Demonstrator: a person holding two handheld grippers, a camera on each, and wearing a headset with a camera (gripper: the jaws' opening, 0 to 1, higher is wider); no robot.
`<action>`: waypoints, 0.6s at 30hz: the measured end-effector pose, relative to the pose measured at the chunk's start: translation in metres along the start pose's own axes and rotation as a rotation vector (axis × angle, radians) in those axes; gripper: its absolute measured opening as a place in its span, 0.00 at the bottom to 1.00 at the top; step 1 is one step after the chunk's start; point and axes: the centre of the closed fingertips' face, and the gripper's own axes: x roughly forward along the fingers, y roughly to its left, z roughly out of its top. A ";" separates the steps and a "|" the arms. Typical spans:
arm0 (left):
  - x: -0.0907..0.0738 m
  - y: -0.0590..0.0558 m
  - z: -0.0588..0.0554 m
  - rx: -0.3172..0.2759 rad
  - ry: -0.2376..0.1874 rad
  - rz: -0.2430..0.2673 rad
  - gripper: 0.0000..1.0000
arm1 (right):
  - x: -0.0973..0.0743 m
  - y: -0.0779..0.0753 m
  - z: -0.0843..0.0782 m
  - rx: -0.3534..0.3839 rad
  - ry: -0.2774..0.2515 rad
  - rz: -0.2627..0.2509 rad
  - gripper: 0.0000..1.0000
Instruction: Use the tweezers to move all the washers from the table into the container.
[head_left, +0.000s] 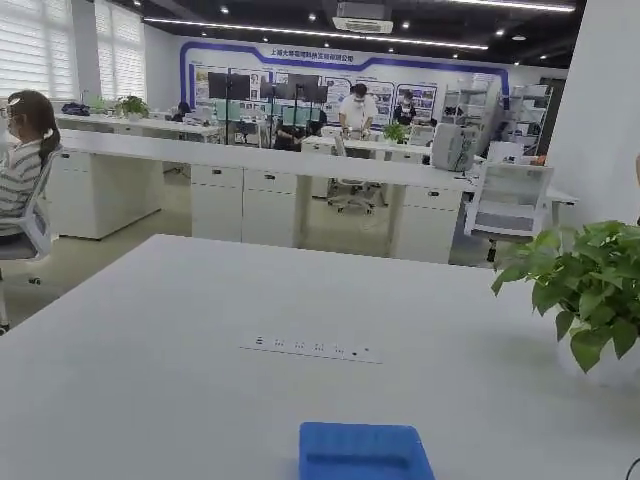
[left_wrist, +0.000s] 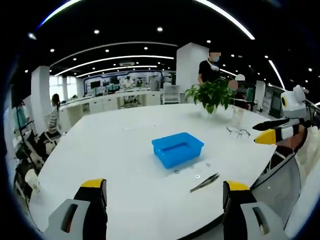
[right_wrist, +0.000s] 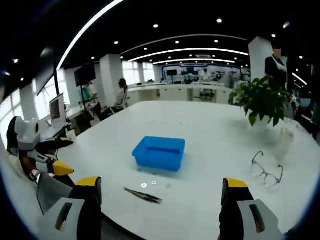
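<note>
Container (left_wrist: 177, 149), blue, open-topped, at centre frame on the white table (left_wrist: 125, 165) in both gripper views; washers (left_wrist: 198, 175) scattered on the table just below it, tweezers (left_wrist: 205, 182) lying beside them. Left gripper (left_wrist: 163, 186) and right gripper (right_wrist: 162, 182): jaws wide apart at bottom frame, holding nothing. Eyeglasses (right_wrist: 265, 170) at lower right of right gripper view.

I read this as an open-plan office: long white desk rows (head_left: 260, 158) across the frame's middle, mesh office chairs (head_left: 508, 200), a seated person (head_left: 22, 160) at left, a printed wall display (head_left: 330, 75) upper centre.
</note>
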 end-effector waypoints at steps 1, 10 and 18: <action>0.000 0.000 0.000 0.001 0.001 0.001 0.99 | 0.000 0.000 0.000 0.000 0.001 -0.001 0.99; 0.000 0.001 0.000 0.008 0.010 0.002 0.96 | 0.003 0.001 -0.001 -0.021 0.014 -0.004 0.99; 0.000 -0.001 -0.001 0.018 0.017 0.003 0.96 | 0.003 0.001 -0.002 -0.021 0.016 -0.001 0.99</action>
